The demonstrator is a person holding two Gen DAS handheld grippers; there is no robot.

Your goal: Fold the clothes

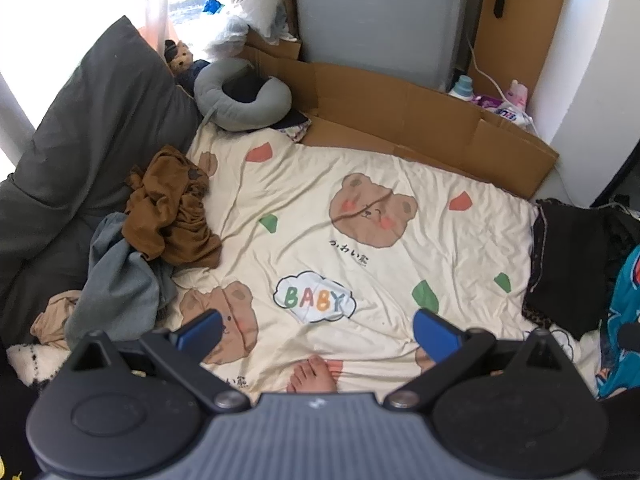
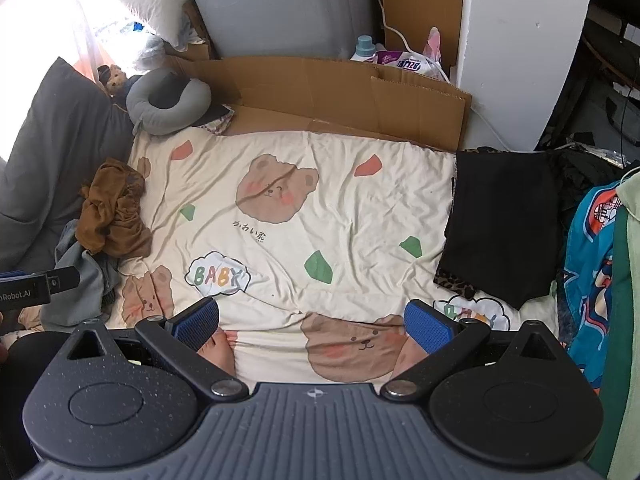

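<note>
Above the bed, both grippers hung with fingers spread wide and nothing between them: the left gripper (image 1: 318,330) and the right gripper (image 2: 312,324). The cream bear-print quilt (image 1: 380,168) lay under them. The unfolded clothes sat well apart from the fingers, at the left of both frames: a crumpled brown garment (image 1: 172,216) on top of a grey-blue garment (image 1: 116,280). A folded black garment (image 2: 504,224) lay at the right of the frame, near the right gripper's right finger (image 2: 428,326). A cardboard box (image 2: 400,92) at the upper middle held a detergent bottle (image 2: 365,48) and printed packets. The quilt read "BABY" (image 1: 314,298). A bare foot (image 1: 314,374) showed below.
</note>
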